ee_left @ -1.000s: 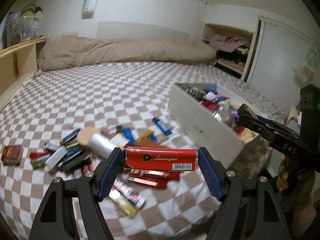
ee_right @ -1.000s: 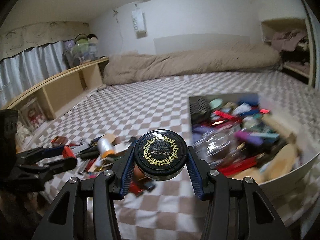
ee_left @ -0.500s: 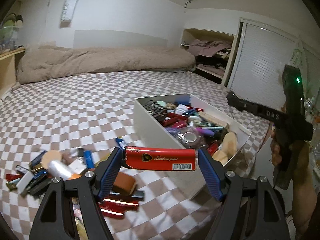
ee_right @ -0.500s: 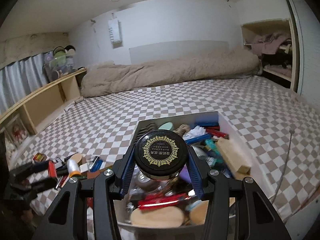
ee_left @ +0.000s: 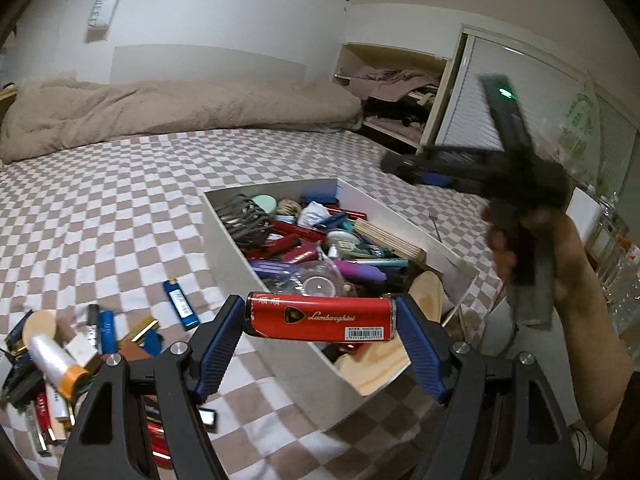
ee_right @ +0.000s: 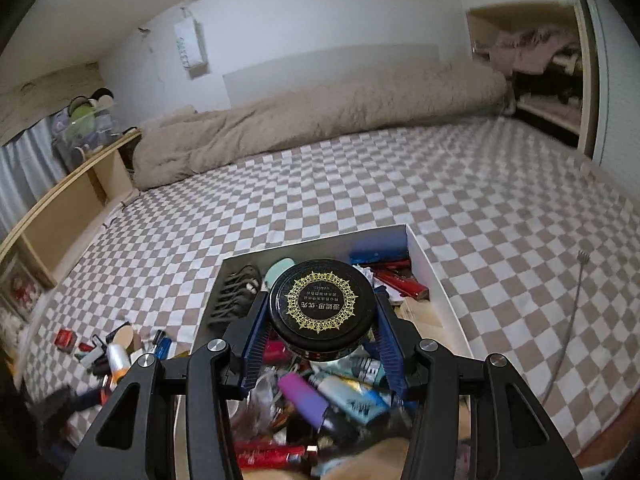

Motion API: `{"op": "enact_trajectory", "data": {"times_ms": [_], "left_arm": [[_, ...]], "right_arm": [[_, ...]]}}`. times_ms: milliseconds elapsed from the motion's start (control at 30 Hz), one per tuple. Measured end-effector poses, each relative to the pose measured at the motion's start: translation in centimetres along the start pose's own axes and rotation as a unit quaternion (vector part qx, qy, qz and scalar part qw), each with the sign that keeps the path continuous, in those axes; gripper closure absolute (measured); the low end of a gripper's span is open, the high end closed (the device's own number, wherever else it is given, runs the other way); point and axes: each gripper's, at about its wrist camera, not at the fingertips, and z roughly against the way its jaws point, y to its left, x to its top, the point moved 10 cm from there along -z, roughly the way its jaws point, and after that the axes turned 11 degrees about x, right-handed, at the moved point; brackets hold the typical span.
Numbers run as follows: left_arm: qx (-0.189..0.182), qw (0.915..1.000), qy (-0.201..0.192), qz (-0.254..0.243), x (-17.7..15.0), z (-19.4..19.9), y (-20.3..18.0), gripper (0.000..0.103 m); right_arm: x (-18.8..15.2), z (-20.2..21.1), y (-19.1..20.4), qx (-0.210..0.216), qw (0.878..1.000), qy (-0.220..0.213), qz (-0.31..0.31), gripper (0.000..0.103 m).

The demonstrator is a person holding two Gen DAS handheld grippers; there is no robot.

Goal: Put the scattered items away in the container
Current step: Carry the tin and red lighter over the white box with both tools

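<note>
Left tool (ee_left: 320, 322) is pinching a red Lamborghini box (ee_left: 320, 317) end to end between its blue pads, held crosswise in the air at the near left wall of the white container (ee_left: 256, 268) on the checkered bed (ee_left: 120, 200). Just ahead of it, that container is packed with clutter. Down to the tool's left lies the scattered pile (ee_left: 64, 356) on the bed, with a blue lighter (ee_left: 181, 309) a little apart from it. Right tool (ee_right: 322, 320) is clamped on a round black tin with a gold emblem (ee_right: 322, 309), hanging directly over the container's contents (ee_right: 340, 400). In the left view the right tool shows blurred, off to the right above the container's far side.
</note>
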Motion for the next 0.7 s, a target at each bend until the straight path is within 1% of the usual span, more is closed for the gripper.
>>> {"op": "enact_trajectory", "data": {"times_ms": [167,267,467,567,700], "left_arm": [[-0.02,0.9996,0.013,0.018,-0.1,-1.2,-1.1,0.027],[-0.021,0.9994,0.018,0.022,-0.2,-1.9,-1.3,0.027],[-0.026,0.999,0.024,0.027,0.2,-3.0,-1.1,0.027],[-0.022,0.9991,0.025,0.024,0.8,-3.9,-0.9,0.027],[-0.036,0.9979,0.033,0.042,1.9,-5.0,-0.6,0.027]], "right_arm": [[0.2,-3.7,-2.5,-0.01,0.998,0.038,-0.04,0.052],[-0.1,-6.0,-4.1,-0.011,0.996,0.065,-0.066,0.052],[-0.8,-9.5,-7.2,-0.037,0.987,0.105,-0.112,0.052],[-0.9,-10.2,-8.1,-0.052,0.985,0.112,-0.118,0.052],[-0.1,-10.4,-9.0,-0.049,0.986,0.087,-0.135,0.052]]}}
